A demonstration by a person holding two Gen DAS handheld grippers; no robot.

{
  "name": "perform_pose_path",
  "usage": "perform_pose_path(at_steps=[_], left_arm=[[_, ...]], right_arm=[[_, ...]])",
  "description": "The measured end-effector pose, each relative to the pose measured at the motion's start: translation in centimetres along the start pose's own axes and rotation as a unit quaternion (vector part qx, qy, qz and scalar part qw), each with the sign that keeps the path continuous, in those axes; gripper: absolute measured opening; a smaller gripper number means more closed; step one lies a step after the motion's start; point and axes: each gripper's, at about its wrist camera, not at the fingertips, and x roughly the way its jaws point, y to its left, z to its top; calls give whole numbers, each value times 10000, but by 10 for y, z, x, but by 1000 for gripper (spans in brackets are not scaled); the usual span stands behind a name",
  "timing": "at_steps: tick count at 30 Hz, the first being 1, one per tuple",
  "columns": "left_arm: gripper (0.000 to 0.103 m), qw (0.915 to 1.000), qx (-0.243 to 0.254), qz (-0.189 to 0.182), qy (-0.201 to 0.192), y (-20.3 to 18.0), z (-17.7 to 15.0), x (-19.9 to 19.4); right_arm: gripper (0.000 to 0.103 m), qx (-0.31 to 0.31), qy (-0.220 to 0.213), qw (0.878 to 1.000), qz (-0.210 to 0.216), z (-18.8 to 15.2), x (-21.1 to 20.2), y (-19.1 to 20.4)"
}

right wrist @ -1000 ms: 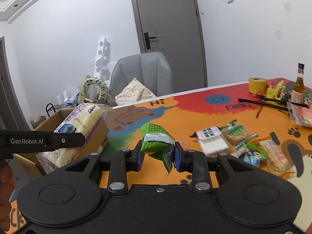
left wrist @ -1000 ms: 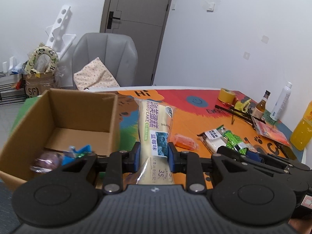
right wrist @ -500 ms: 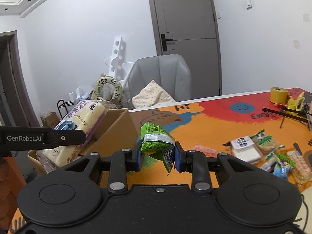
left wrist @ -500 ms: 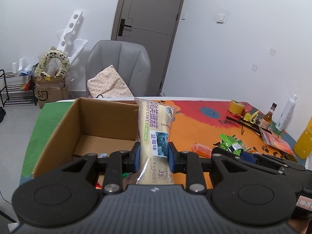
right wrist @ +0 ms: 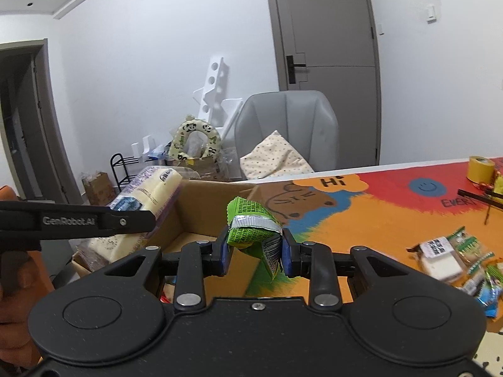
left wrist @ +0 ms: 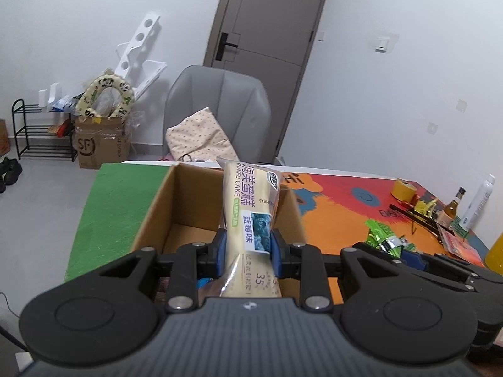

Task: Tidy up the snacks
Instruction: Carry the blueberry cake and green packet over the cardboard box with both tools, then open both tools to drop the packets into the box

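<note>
Left wrist view: left tongs (left wrist: 245, 251) clamped on a long cream cake packet (left wrist: 250, 220), glossy plastic, purple print, blue-and-white label. Packet stands nearly upright between the blue pads, top end above the far rim of the cardboard box (left wrist: 157, 207). Box is open-topped, plain brown corrugated card, sits on the counter (left wrist: 333, 220) directly ahead of and below the tongs; something blue and a bit of clear wrap show inside near the front wall, mostly hidden by the tongs body. Counter cover: flat green patch at left, orange, red and blue cartoon print at right. Right tongs (left wrist: 389, 246) enter from the right edge, black frame, crinkled green packet (left wrist: 382, 235) in them. Far right on the counter: yellow tape roll (left wrist: 404, 190), small amber bottle (left wrist: 452, 207), white spray bottle (left wrist: 478, 204). Behind the counter: grey padded chair (left wrist: 220, 110) with dotted cushion (left wrist: 198, 139), grey door (left wrist: 270, 53).

Right wrist view: right tongs (right wrist: 254, 253) closed on the green packet (right wrist: 251, 223), foil-type wrapper, silver seam band, barcode flap hanging down by the right pad. Held in the air in front of the box's (right wrist: 213, 207) near corner. Left tongs (right wrist: 138, 220) reach in from the left as a black bar, cake packet (right wrist: 147, 194) tilted over the box's left side. A hand (right wrist: 14, 286) shows at the left edge. Loose wrapped snacks (right wrist: 452, 257) lie on the counter (right wrist: 361, 220) at right, white and green wrappers, well apart from the box. Tape roll (right wrist: 479, 168) at far right.
</note>
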Motion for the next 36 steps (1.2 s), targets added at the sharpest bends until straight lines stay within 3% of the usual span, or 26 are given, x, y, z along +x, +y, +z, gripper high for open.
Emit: perform_pose_path(at_steps=[7, 14, 16, 17, 18, 24, 36], left_arm=[[34, 9997, -214, 151, 35, 19, 3, -3], [51, 9989, -330, 340, -68, 32, 4, -12], [55, 9987, -341, 374, -77, 34, 3, -15], [58, 9987, -333, 384, -79, 33, 3, -15], [60, 9987, -325, 395, -79, 32, 2, -16], [75, 9985, -335, 424, -118, 29, 1, -19], [89, 9993, -132, 344, -19, 3, -6, -12]], right_arm=[[29, -116, 28, 9997, 221, 7, 5, 19], [30, -191, 174, 9981, 553, 7, 11, 38], [33, -225, 254, 9970, 692, 8, 12, 43], [40, -236, 251, 9969, 707, 7, 11, 44], [45, -238, 232, 9971, 690, 7, 10, 44], [47, -33, 227, 9986, 480, 5, 4, 27], [52, 320, 368, 9988, -12, -17, -13, -15]])
